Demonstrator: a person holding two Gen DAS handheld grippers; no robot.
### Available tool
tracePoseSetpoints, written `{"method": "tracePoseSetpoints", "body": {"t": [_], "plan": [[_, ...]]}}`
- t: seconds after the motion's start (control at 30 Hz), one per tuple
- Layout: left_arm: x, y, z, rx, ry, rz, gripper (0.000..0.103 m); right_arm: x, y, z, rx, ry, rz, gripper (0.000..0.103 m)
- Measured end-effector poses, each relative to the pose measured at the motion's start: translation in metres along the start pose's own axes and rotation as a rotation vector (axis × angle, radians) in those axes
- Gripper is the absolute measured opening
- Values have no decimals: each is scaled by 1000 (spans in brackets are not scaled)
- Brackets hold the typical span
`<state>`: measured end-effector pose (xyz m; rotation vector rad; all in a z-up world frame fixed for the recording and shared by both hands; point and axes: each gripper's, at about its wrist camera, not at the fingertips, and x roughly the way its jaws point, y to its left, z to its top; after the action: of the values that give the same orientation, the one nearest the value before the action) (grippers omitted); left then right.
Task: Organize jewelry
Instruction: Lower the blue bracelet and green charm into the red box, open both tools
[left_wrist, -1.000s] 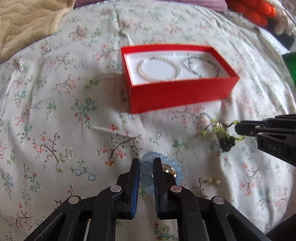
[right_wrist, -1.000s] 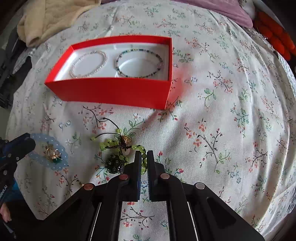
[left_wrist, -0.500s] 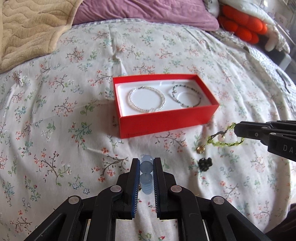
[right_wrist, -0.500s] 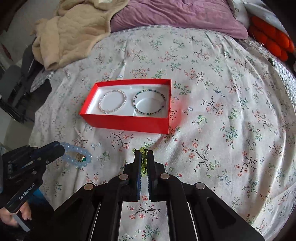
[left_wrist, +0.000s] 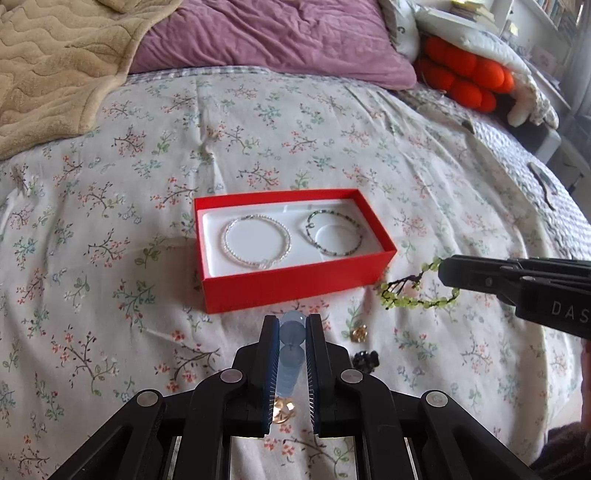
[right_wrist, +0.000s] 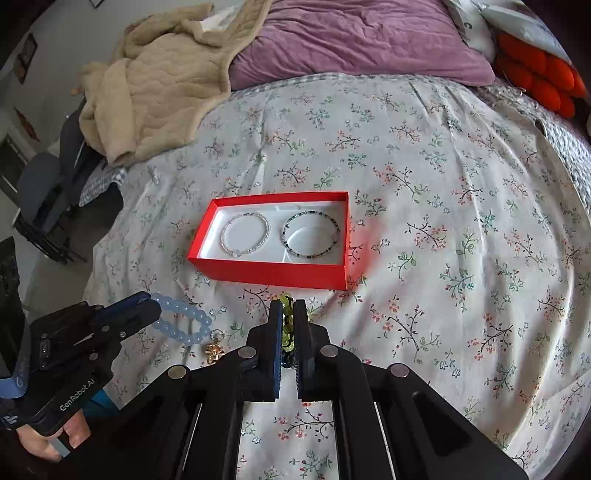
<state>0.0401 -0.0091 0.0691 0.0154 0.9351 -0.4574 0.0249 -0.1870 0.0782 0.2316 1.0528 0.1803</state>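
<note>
Hand-held gripper (left_wrist: 290, 325) above floral bedspread (left_wrist: 332, 147), purple pillow (left_wrist: 277, 33) beyond.

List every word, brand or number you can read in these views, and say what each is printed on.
"DAS": white letters on the side of the right gripper, cut off at the edge of the left wrist view.
"GenRobot.AI": white letters on the body of the left gripper, in the right wrist view.
A small white logo on the blue strap at the left gripper is too small to read.
The red box shows no print.
</note>
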Motion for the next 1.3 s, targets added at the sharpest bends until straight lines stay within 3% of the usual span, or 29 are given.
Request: {"method": "tracePoseSetpoints", "body": {"t": [0.33,0.57,0.73,1.03,1.1,1.17,1.23,1.3], "plan": [[19,-10,47,-53,-61,-47,8,3,-18,11,56,-10,-22,6],[52,-2,70,-179,-94,-124,8,2,-28,22,87,-32,-23,6],[78,15,68,-221,-52,-41,8,-2,-30,31,81,-58,-35,6],[89,31,60,-146,-12,157,10,7,-23,44,66,-67,-49,6],[84,34,59,-144,-16,177,16,12,-19,46,64,-67,-45,6],[78,38,56,-145,-17,179,32,17,-13,49,56,-68,-42,6],[73,41,54,-139,-16,196,41,22,-7,52,47,-69,-37,6],[69,45,51,-128,-10,220,44,29,1,55,38,-67,-29,6]]}}
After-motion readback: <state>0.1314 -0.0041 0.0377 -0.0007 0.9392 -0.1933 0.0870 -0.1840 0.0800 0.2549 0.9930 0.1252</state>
